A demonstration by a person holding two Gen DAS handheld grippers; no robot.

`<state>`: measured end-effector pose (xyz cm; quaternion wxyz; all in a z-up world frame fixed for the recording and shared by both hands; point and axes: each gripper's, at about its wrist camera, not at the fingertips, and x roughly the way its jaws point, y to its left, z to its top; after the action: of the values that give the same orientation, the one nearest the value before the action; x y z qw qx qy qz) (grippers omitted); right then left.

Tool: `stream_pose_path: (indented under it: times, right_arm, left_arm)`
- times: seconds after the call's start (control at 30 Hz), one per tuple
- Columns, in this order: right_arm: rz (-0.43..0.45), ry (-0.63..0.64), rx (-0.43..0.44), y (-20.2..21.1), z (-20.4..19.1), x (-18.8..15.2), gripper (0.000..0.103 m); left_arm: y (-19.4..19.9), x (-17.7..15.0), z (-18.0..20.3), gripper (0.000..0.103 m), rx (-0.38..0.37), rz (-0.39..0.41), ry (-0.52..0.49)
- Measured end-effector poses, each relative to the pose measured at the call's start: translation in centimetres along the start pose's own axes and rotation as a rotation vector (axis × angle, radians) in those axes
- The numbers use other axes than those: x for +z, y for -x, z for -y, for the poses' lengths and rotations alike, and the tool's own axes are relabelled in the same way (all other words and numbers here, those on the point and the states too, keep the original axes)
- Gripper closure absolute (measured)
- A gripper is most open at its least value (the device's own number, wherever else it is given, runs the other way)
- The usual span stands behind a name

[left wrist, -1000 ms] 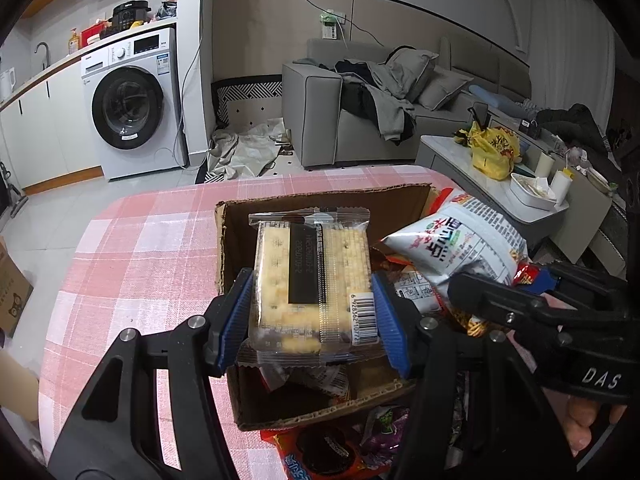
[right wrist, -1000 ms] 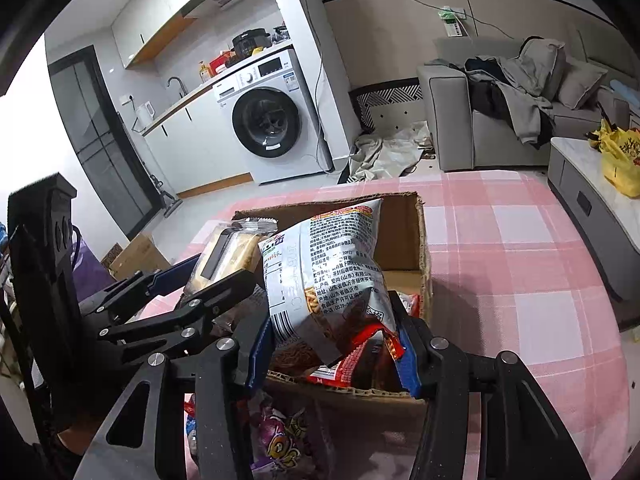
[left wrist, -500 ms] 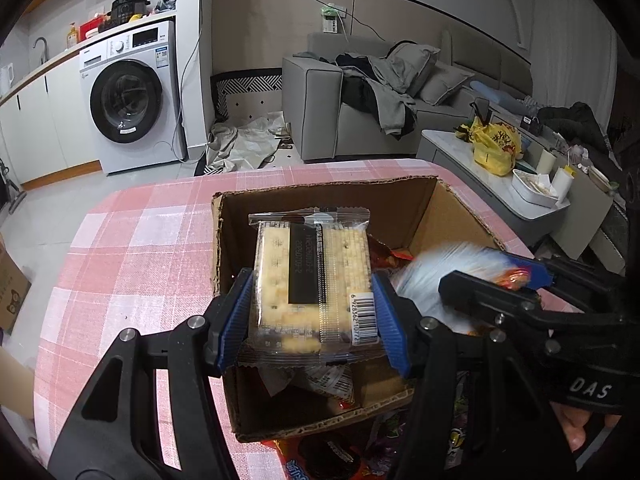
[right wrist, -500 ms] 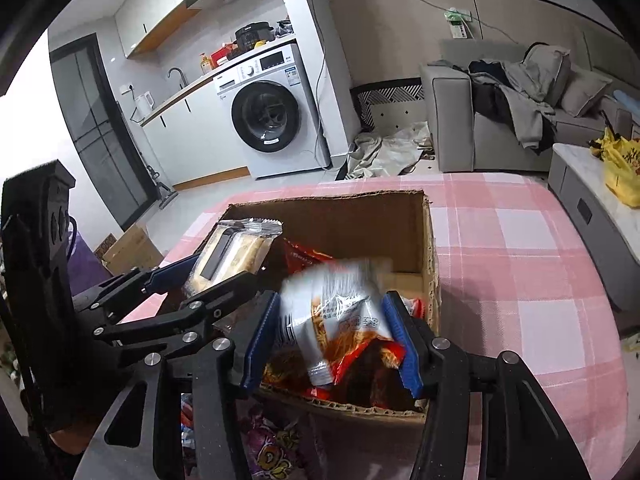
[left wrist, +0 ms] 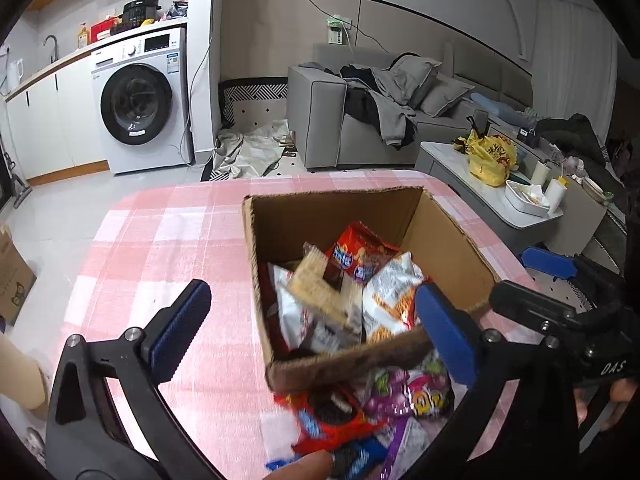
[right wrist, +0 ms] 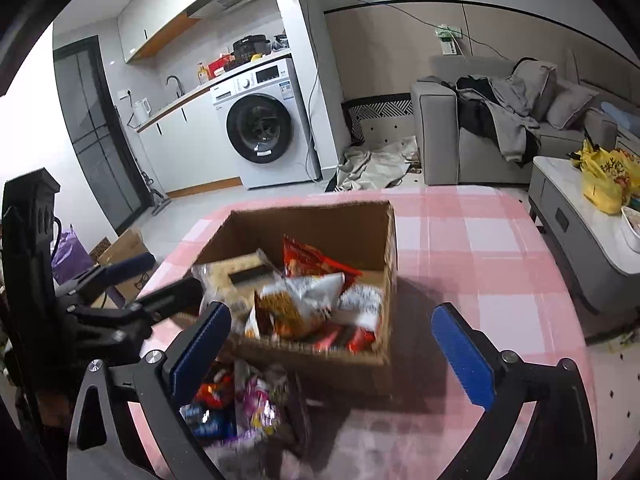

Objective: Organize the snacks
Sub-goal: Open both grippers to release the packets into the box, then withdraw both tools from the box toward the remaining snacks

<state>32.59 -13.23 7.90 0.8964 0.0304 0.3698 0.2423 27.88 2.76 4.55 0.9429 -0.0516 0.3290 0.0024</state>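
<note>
Both grippers stand wide open with nothing between their blue pads: the left gripper [left wrist: 312, 332] hangs over the near left corner of the box [left wrist: 452, 256], the right gripper [right wrist: 332, 356] over its near side.

The cracker pack [left wrist: 320, 292] lies tilted inside the box on top of the other snacks, blurred in both views. Beside it sits the white chip bag [left wrist: 392, 300] with orange print, and behind that a red bag [left wrist: 360, 250] with a blue-and-white logo too smeared to read.

The only clear writing is "DAS" in white on the right gripper's black body, seen at the right edge of the left view. The yellow bag [left wrist: 490, 156] on the low table [left wrist: 444, 152] carries red characters, not legible.

The left view alone shows the loose packs lying on the pink checked cloth [left wrist: 160, 240] in front of the box: a red cookie pack [left wrist: 332, 420] picturing dark sandwich cookies, probably Oreo-style, and a purple candy bag [left wrist: 416, 396]. The right view alone shows the left gripper's black frame from the side, and a printed carton [right wrist: 124, 248] on the floor.
</note>
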Motion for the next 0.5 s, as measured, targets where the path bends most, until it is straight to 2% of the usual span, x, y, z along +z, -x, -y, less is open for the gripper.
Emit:
stream_pose_path:
  times: [0.27,0.5]
  right_arm:
    - [-0.023,-0.012,-0.002,2.8,-0.2,-2.6,0.0]
    - [-0.038,-0.002,0.024,4.0,-0.6,-3.6,0.0]
  left_arm:
    - [4.7,-3.1,-0.6,0.001,0.05,0.003,-0.008]
    - [7.9,-4.9,-2.1,0.001,0.075,0.011,0.031]
